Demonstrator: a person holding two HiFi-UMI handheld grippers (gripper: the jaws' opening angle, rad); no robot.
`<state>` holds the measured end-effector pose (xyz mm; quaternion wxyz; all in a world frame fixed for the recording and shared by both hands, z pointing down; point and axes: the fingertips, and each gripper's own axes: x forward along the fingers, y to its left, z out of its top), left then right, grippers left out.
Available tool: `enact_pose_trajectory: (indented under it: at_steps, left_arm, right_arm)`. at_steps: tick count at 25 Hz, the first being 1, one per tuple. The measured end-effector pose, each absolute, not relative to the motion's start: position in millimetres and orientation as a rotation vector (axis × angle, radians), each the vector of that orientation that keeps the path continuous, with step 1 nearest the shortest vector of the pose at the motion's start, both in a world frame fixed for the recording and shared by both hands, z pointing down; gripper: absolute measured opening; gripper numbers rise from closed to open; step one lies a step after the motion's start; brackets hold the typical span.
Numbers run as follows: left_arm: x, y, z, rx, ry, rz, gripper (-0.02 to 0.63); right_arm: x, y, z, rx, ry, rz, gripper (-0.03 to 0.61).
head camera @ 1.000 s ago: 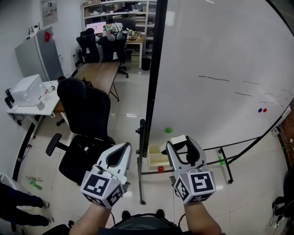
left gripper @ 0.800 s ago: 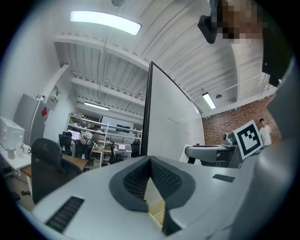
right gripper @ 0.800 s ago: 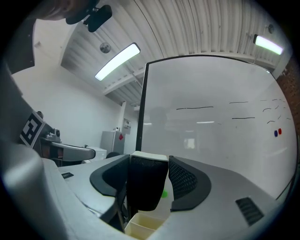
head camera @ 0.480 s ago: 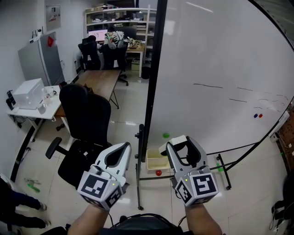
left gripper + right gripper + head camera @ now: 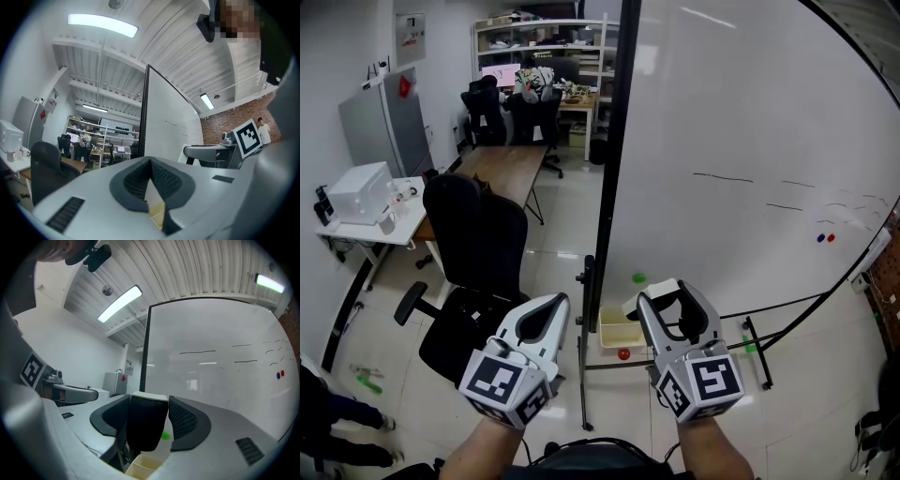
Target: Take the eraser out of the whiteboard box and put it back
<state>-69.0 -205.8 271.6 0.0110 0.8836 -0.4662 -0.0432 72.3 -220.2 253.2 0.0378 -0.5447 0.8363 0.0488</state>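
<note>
My right gripper [image 5: 667,302] is shut on the eraser [image 5: 654,294], a black felt block with a white back, and holds it in front of the whiteboard [image 5: 750,141]. In the right gripper view the eraser [image 5: 146,425] fills the gap between the mesh pads, standing upright. The cream whiteboard box [image 5: 619,330] hangs at the board's lower left corner, below and just left of the eraser; its rim [image 5: 143,468] shows under the jaws. My left gripper [image 5: 553,307] hovers beside the right one, its jaws shut [image 5: 151,163] with nothing between them.
A black office chair [image 5: 478,234] stands left of the board's black frame post [image 5: 609,187]. A green magnet [image 5: 638,278] sits on the board above the box, and a red ball [image 5: 623,353] lies below it. Desks and shelves fill the back left.
Both grippers have lifted a little, side by side, with the eraser still in the right jaws. Neither gripper's jaws have changed.
</note>
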Motion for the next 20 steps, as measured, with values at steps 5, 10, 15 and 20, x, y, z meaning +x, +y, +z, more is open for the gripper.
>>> enact_pose_trajectory:
  at_steps: [5,10,15,20]
  left_arm:
    - [-72.3,-210.7,280.4,2.705,-1.453,-0.164,0.023]
    - [-74.1,-223.9,303.0,2.673,-1.497,-0.113,0.023]
    - [-77.4,-252.3,342.8,2.643,-1.513,-0.025,0.025]
    - [-76.9,-272.9,378.7,2.583,-1.508,0.04,0.025]
  right_arm:
    - [75.8,-226.9,259.9,-1.687,2.564,0.132,0.262]
    - [72.9,-244.0,284.1,-1.711,2.592,0.104,0.262]
    - [63.3,-277.7,324.0,-1.733,2.637,0.085,0.262]
    - [58.0,-301.7,361.2,-1.756,2.658,0.025,0.262]
